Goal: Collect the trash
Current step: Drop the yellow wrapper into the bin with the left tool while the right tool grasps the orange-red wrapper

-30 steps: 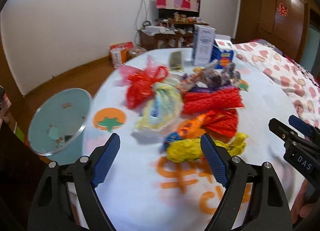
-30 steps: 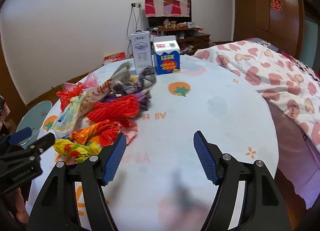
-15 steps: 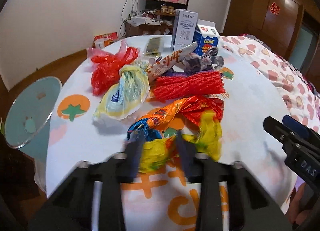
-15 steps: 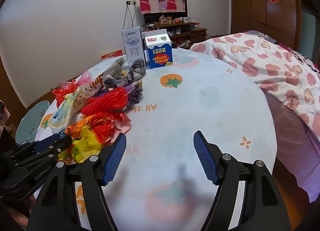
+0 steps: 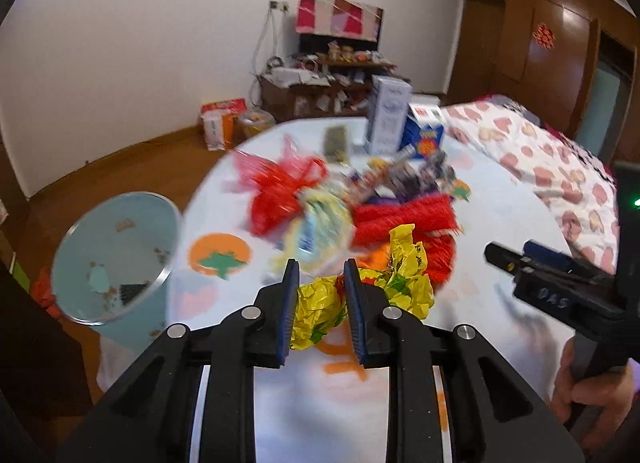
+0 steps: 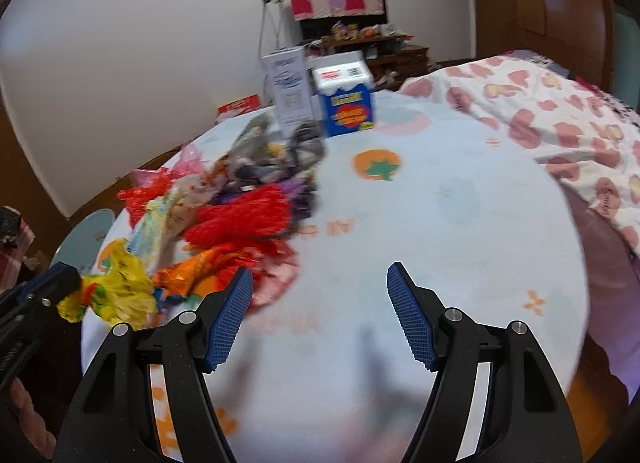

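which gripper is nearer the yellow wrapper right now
Left. The left gripper is shut on the yellow wrapper, which bulges out between and beside its pads. The right gripper is open and empty over bare tablecloth, off to the wrapper's side.

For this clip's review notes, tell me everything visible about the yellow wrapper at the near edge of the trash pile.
The yellow wrapper is a crumpled, glossy plastic-looking bag with dark print and green and red patches. The left gripper has just closed on it: its blue pads pinch the middle, so one bunch sits between the jaws and another sticks out and up on the right. It appears raised slightly off the table, though blur makes that uncertain. It is at the near end of the trash pile, beside an orange wrapper.
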`<state>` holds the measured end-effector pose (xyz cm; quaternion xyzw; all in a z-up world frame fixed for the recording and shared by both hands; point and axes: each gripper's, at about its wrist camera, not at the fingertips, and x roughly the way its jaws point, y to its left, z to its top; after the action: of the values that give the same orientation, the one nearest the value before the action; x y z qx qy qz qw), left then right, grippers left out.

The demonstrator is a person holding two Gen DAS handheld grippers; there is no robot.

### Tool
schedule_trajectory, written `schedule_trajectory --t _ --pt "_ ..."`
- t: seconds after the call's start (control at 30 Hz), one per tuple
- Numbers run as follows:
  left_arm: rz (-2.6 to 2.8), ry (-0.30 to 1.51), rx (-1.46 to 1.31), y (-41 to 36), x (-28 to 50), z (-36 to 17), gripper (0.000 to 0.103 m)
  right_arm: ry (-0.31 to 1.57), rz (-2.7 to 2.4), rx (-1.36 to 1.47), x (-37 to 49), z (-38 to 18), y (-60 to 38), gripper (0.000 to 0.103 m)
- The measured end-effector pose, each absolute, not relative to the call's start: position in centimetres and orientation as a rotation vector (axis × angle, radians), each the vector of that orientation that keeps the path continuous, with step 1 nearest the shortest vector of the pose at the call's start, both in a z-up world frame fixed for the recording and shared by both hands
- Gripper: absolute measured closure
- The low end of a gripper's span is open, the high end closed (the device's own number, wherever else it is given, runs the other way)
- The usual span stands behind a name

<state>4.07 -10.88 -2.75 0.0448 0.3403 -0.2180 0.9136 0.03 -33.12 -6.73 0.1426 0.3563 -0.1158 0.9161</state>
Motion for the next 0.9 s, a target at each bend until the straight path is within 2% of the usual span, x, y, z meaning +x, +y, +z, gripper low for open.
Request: schedule_trajectory --t 0.13,0.27,0.33,0.43,0.57,0.9 --pt "-0.398 0.671 0.072 -9.1 4.6 -1.5 0.08 0.783 -0.194 0.305 2.7 -7.8 -31.6 0.034" --pt "-0.341 0.652 0.06 -7.2 5.4 -0.9 0.08 0.847 -0.178 0.315 4.8 -9.3 -30.7 0.047" --pt "-0.324 0.654 0.044 -6.4 5.8 -0.8 0.08 0.876 -0.164 0.32 5.5 -10.0 -30.4 0.071" --pt "-0.303 0.659 0.03 -5.5 6.2 -0.9 0.08 0.885 -0.152 0.315 5.5 -10.3 -30.1 0.083" --pt "-0.285 0.661 0.014 -4.5 6.8 -1.0 0.08 0.852 -0.152 0.307 4.3 -9.2 -30.0 0.09" --pt "-0.207 0.667 -0.012 -1.4 8.2 -1.6 0.08 0.69 -0.213 0.246 0.4 -2.7 -29.5 0.091"
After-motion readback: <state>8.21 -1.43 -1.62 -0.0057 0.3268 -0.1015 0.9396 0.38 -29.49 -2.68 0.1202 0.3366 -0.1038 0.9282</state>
